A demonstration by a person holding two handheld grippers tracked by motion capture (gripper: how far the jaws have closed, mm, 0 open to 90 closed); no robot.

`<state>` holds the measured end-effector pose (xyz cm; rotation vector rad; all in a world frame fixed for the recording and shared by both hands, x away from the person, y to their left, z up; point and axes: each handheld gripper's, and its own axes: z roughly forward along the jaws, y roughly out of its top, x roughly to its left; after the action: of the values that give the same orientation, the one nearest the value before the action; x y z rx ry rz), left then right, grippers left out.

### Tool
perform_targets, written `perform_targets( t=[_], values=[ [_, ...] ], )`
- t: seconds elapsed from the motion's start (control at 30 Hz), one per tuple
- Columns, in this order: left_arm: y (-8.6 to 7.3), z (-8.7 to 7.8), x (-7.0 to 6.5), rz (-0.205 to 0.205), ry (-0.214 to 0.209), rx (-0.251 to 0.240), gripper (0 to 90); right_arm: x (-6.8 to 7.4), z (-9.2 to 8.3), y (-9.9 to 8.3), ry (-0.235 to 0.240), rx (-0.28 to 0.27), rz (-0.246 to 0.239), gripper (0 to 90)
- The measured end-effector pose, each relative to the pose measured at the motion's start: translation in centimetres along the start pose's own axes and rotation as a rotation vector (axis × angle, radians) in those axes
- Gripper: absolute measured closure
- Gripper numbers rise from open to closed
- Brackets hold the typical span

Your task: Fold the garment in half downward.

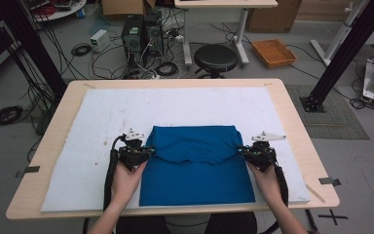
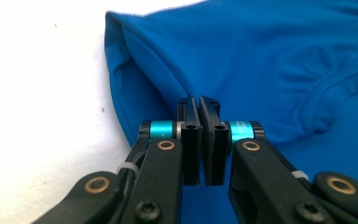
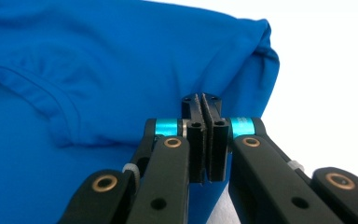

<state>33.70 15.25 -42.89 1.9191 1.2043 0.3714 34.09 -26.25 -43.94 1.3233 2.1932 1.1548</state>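
A blue T-shirt [image 1: 197, 165] lies in the middle of the white mat [image 1: 97, 117] on the tabletop [image 1: 292, 112], its far part already folded toward the person so the neckline shows across the middle. The left tongs [image 1: 148, 152] sit at the shirt's left edge and the right tongs [image 1: 243, 151] at its right edge, level with the end of that folded layer. In the left gripper view the left tongs [image 2: 200, 105] are pressed together, and in the right gripper view so are the right tongs [image 3: 201, 100]; each seems to be pinching the cloth at the fold's side edge, though the pinched fabric itself is hidden behind the pads.

The step in hand looks like carrying this fold further. To do it well, both grips should hold both layers, not just the top one. Lift the two sides together, at equal height and pace, keeping the cloth lightly taut between them so the edge stays straight. Lay it down square with the near hem, then let go.
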Motion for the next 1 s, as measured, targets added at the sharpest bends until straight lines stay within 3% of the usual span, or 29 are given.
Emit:
perform_targets(
  t=[0.3, 0.73, 1.0],
  values=[
    [0.1, -2.4, -0.6, 0.013, -0.054, -0.015, 87.1, 0.5, -1.9, 0.3, 0.037, -0.012, -0.017, 89.4],
    [-2.8, -6.7, -3.3, 0.037, -0.174, 0.031, 87.1, 2.5, -6.8, -2.1, 0.115, -0.010, -0.036, 89.4],
    [-4.7, -8.3, -3.7, 0.060, -0.188, 0.070, 87.0, 3.6, -8.9, -4.0, 0.144, -0.012, -0.041, 89.4]
  ],
)
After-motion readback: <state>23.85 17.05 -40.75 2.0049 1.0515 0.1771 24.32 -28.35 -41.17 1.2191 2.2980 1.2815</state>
